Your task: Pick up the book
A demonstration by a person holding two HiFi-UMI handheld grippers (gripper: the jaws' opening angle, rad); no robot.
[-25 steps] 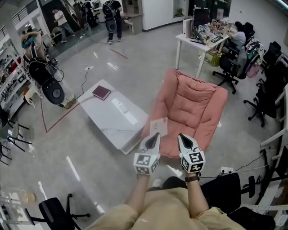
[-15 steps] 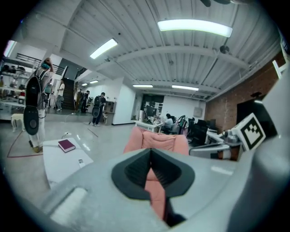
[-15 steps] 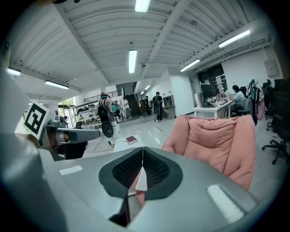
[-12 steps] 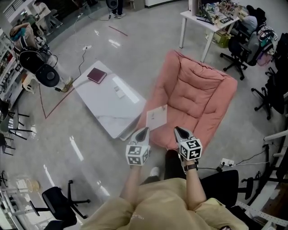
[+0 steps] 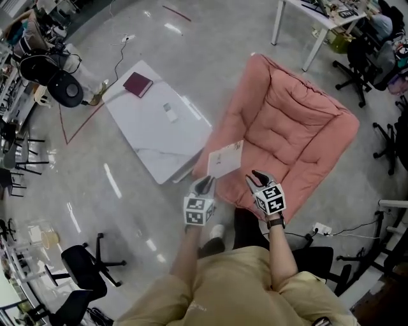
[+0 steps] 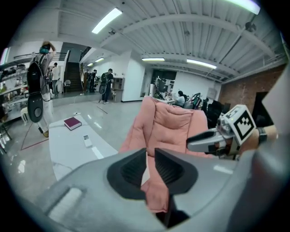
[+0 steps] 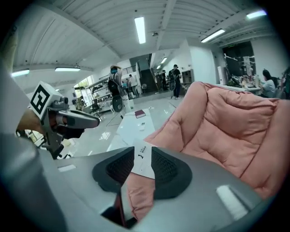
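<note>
White book (image 5: 224, 159) on pink chair (image 5: 293, 127) edge, table (image 5: 150, 134) with maroon book (image 5: 138, 84) beside

The chair (image 5: 299, 127) was pink. The table (image 5: 153, 143) beside it was white, and the book (image 5: 138, 84) there was dark red. The booklet (image 5: 225, 158) on the chair was white.

Big open-plan office-cum-lab, this one. There's a polished grey concrete floor (image 5: 127, 210) throwing back the lights, and a bare ribbed ceiling hung with tube lights (image 6: 106, 20). Black castor office chairs (image 5: 80, 262) are dotted about, and a white desk (image 5: 315, 18) is piled with gear. Crowded shelving (image 6: 10, 93) runs down one side, with a brick wall (image 6: 235, 90) opposite. People (image 6: 107, 84) are standing far back by a staircase (image 6: 72, 74). Mid-floor sit a pink lounger (image 5: 299, 127) and a low white table (image 5: 153, 140).
</note>
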